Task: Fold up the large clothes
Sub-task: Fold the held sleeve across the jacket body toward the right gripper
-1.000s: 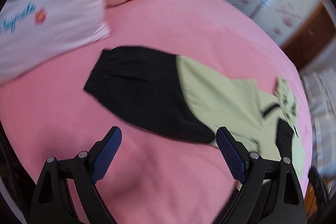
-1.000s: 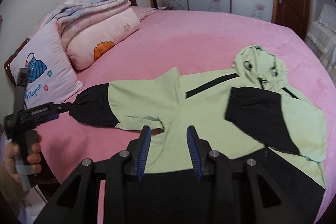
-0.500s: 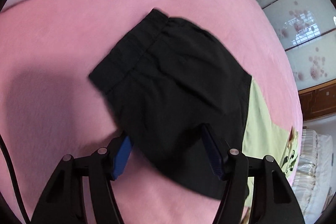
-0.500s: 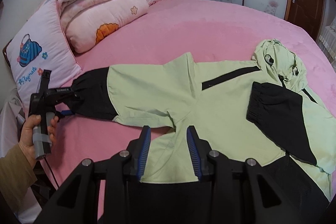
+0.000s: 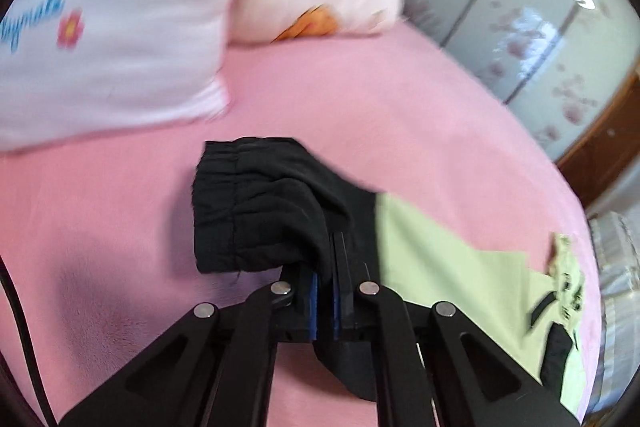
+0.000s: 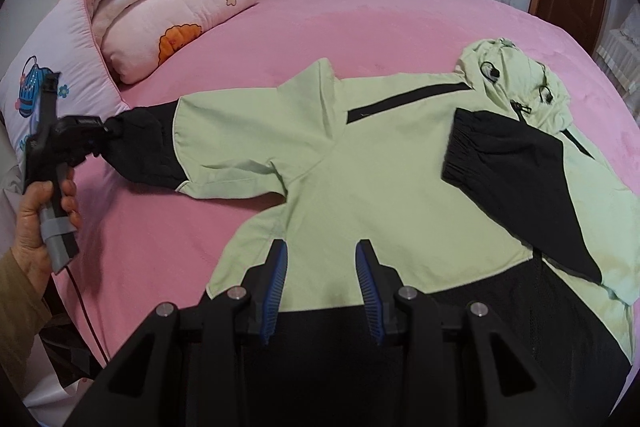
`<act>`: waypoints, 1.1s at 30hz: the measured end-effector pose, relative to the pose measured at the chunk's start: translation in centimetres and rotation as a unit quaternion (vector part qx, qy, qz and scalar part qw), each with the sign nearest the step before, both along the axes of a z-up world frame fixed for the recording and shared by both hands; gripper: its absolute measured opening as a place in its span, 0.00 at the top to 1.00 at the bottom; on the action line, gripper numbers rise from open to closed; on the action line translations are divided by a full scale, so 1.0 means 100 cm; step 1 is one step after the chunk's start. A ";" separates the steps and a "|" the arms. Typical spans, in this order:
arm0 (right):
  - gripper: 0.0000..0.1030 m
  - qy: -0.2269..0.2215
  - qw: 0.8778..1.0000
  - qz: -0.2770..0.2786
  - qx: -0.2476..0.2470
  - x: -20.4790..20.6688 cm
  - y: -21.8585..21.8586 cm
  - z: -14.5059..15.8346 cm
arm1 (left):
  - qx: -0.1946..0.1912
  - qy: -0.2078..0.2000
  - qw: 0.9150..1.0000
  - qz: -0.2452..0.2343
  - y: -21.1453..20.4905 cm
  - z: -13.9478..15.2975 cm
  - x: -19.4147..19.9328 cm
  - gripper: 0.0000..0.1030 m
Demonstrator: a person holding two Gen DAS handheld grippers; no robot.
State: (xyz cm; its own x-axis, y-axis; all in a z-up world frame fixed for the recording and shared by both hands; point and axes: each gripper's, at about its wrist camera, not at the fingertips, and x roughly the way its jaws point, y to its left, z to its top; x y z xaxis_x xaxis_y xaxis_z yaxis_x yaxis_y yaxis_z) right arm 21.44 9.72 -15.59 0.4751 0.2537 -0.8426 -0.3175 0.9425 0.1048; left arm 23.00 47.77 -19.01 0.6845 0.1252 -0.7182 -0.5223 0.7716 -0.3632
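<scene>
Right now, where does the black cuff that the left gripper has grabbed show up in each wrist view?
Left wrist: the cuff sits at centre frame, bunched just above the left gripper, which is shut on it.
Right wrist: the same cuff is at the left edge, at the tip of the outstretched sleeve, pinched by the hand-held gripper.
Shared landmark: the pillow with the blue print, upper left in the left view, far left in the right view.

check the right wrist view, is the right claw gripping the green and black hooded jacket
No, the right claw hangs open above the green and black hooded jacket, its blue pads apart with no cloth between them.
</scene>
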 end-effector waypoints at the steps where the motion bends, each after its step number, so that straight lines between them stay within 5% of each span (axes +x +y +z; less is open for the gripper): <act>1: 0.66 0.001 1.000 -0.003 0.002 -0.001 -0.005 0.000 | 0.010 -0.011 1.000 -0.011 -0.011 0.010 0.000 0.97; 8: 0.66 -0.010 0.999 -0.032 0.022 -0.006 -0.049 0.014 | 0.070 -0.064 0.988 -0.122 -0.113 0.092 0.005 0.97; 13: 0.65 -0.018 0.997 -0.069 0.039 -0.013 -0.098 0.023 | 0.098 -0.058 0.965 -0.237 -0.230 0.125 0.016 0.97; 18: 0.65 -0.031 0.992 -0.111 0.041 -0.026 -0.153 0.023 | 0.099 -0.046 0.944 -0.311 -0.325 0.108 0.025 0.97; 23: 0.65 -0.006 0.989 -0.143 0.035 -0.032 -0.196 0.002 | 0.064 0.030 0.930 -0.361 -0.402 0.036 0.048 0.95; 28: 0.65 0.020 0.986 -0.158 0.043 -0.028 -0.224 -0.014 | 0.044 0.103 0.911 -0.396 -0.427 -0.016 0.055 0.56; 31: 0.65 0.017 0.986 -0.155 0.055 -0.023 -0.230 -0.011 | 0.012 0.087 0.905 -0.416 -0.422 -0.001 0.044 0.45; 33: 0.65 0.010 0.988 -0.144 0.060 -0.016 -0.226 -0.004 | 0.006 0.061 0.909 -0.412 -0.408 0.020 0.031 0.34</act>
State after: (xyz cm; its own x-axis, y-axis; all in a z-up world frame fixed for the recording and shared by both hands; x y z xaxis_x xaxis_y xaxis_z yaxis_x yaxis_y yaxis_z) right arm 19.85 -12.93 -16.01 0.5253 0.2095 -0.8247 -0.0347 0.9737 0.2252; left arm 26.08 7.00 -16.98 0.4654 -0.3856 -0.7966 0.2001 0.9226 -0.3297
